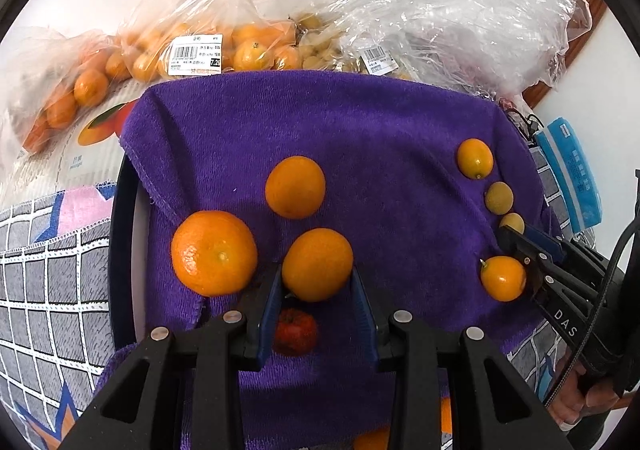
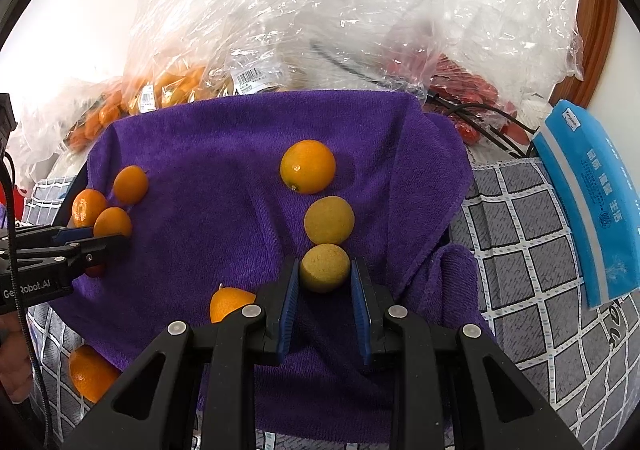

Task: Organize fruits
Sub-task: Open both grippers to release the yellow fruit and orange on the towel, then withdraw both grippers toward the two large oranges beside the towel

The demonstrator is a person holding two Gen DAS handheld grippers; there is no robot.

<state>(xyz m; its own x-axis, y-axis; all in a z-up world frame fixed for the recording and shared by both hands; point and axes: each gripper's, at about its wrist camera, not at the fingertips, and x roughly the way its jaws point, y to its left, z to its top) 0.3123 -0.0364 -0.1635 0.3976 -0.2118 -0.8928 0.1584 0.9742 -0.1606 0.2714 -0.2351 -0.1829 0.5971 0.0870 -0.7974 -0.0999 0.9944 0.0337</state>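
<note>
From the left wrist, the left tool (image 1: 317,292) pinches an orange citrus fruit (image 1: 317,264) between its blue pads, over a purple towel (image 1: 360,122) spread on a tray with a dark rim (image 1: 117,250). Just left of it lies a larger mandarin (image 1: 214,253), another orange fruit (image 1: 295,187) sits beyond, and a small red fruit (image 1: 296,332) lies under the tool. At the towel's right side the right tool (image 1: 507,236) reaches in among a kumquat (image 1: 475,158), two yellowish round fruits and another orange one (image 1: 503,278). Bags of oranges (image 1: 248,50) stand behind the towel. From the right wrist, the right tool (image 2: 325,282) is closed on a small yellowish fruit (image 2: 325,268); a second yellowish fruit (image 2: 329,220) touches it just beyond, then an orange kumquat (image 2: 308,167). The left tool (image 2: 108,240) enters from the left beside three orange fruits. A blue packet (image 2: 592,202) lies to the right on the checked cloth (image 2: 520,250).
</note>
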